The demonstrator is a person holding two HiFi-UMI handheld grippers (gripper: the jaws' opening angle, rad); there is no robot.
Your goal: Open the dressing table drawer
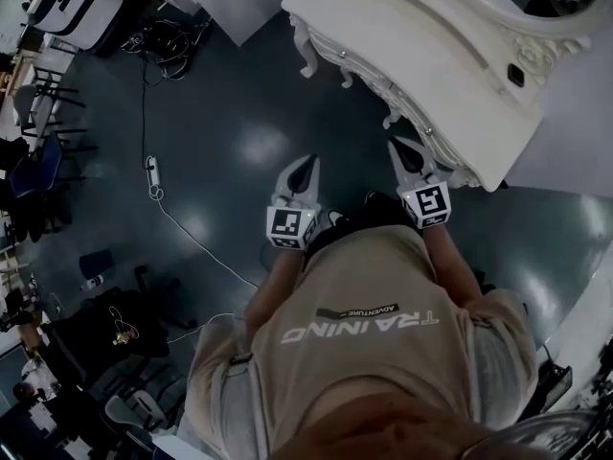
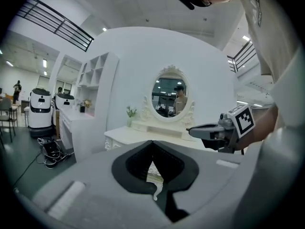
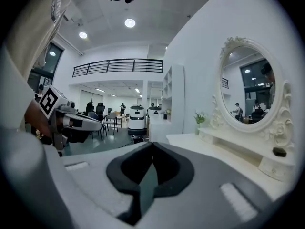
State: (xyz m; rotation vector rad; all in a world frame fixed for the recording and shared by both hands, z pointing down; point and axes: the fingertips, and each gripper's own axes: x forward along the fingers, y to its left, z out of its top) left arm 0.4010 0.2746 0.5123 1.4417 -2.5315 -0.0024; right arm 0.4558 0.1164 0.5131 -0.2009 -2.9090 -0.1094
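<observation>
Dark floor surrounds you; the dressing table (image 1: 402, 36) stands ahead-right, its long front edge just beyond your right gripper (image 1: 400, 149), the nearer one. Both that and your left gripper (image 1: 306, 164) are pressed together, empty.

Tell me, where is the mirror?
In the left gripper view the mirror stands centre, on the white dressing table, with a small plant just left of it.

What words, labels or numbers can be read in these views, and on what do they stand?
"TRAINING": large print on the person's shirt, upside down in the head view.
"ADVENTURE": small print beside it on the same shirt.
Marker cubes: black-and-white square patterns only, no letters.
Nothing on the machines or furniture in the two gripper views is large enough to read.
</observation>
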